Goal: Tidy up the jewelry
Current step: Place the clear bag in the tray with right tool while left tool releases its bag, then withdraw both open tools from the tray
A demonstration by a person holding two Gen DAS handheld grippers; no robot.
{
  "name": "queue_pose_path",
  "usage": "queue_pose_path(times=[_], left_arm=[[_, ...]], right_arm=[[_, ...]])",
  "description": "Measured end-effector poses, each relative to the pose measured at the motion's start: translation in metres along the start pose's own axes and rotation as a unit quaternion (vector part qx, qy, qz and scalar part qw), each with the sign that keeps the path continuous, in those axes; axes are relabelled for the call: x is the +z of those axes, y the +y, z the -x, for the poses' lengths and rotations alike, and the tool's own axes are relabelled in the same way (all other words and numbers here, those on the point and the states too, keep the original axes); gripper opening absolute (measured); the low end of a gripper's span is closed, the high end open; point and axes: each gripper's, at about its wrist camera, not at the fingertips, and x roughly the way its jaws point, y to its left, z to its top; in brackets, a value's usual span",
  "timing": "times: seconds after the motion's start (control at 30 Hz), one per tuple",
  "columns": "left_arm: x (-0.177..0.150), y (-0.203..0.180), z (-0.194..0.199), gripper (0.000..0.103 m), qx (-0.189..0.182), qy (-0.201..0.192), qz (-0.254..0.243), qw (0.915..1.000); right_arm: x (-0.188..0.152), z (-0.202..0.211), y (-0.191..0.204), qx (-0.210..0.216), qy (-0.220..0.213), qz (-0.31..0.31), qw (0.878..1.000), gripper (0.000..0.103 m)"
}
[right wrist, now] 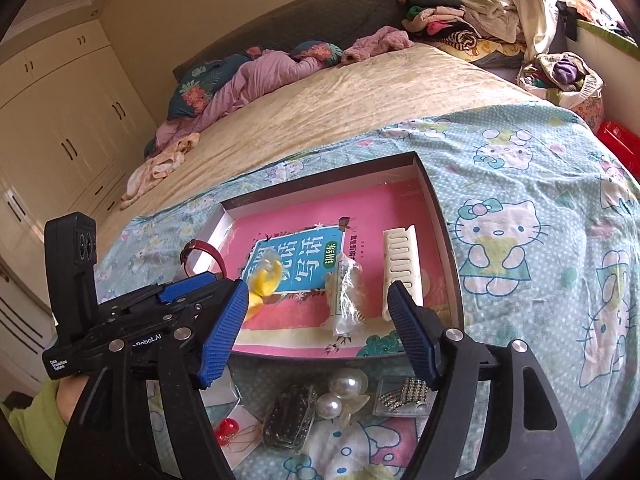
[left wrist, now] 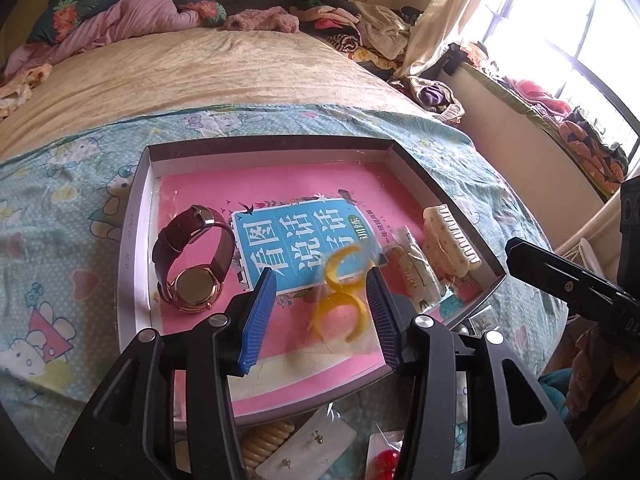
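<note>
A shallow box (left wrist: pixel 136 216) lined with a pink book cover lies on the bed; it also shows in the right wrist view (right wrist: pixel 440 216). Inside are a dark red watch (left wrist: pixel 192 256), a cream hair claw (left wrist: pixel 452 240), a bagged cream clip (left wrist: pixel 412 272) and a clear bag of yellow rings (left wrist: pixel 340 296). My left gripper (left wrist: pixel 320 280) is open over the box, its blue pads (left wrist: pixel 258 316) either side of the yellow rings, not touching. My right gripper (right wrist: pixel 316 304) is open at the box's near edge, above the bagged clip (right wrist: pixel 346 300).
Loose jewellery lies on the Hello Kitty sheet in front of the box: pearl clips (right wrist: pixel 340 394), a dark beaded clip (right wrist: pixel 288 416), a rhinestone piece (right wrist: pixel 404 398), a red bead item (right wrist: pixel 226 430), a coiled cream hair tie (left wrist: pixel 266 440), earring cards (left wrist: pixel 308 448). Clothes piles lie beyond.
</note>
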Motion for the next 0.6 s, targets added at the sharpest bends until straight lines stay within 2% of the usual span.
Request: queue_pose_path(times=[0.03, 0.07, 0.1, 0.23, 0.37, 0.43, 0.47, 0.6], left_arm=[[0.001, -0.001, 0.003, 0.044, -0.001, -0.003, -0.001, 1.0], [0.001, -0.002, 0.007, 0.053, 0.0, -0.006, -0.002, 1.0], [0.001, -0.004, 0.012, 0.057, 0.0, -0.011, -0.004, 0.9999], [0.005, -0.013, 0.03, 0.063, -0.004, -0.028, -0.011, 0.9995], [0.009, -0.017, 0.049, 0.084, -0.007, -0.05, -0.012, 0.9987], [0.011, -0.018, 0.057, 0.09, -0.007, -0.058, -0.012, 0.9982], [0.012, -0.019, 0.061, 0.093, -0.006, -0.062, -0.012, 0.998], [0.015, -0.018, 0.075, 0.093, -0.014, -0.073, -0.003, 0.9972]], right_arm=[[0.0, 0.003, 0.0, 0.0, -0.003, -0.001, 1.0, 0.074], [0.0, 0.005, 0.0, 0.0, -0.006, -0.002, 1.0, 0.074], [0.001, 0.008, 0.0, 0.0, -0.008, -0.003, 1.0, 0.076], [0.003, 0.021, 0.0, 0.0, -0.022, -0.005, 1.0, 0.08], [0.005, 0.034, 0.003, 0.001, -0.036, -0.004, 0.999, 0.081], [0.005, 0.041, 0.004, 0.001, -0.044, -0.004, 0.999, 0.084], [0.006, 0.045, 0.004, 0.001, -0.048, -0.005, 0.999, 0.084], [0.007, 0.056, 0.006, 0.001, -0.059, -0.006, 0.998, 0.085]])
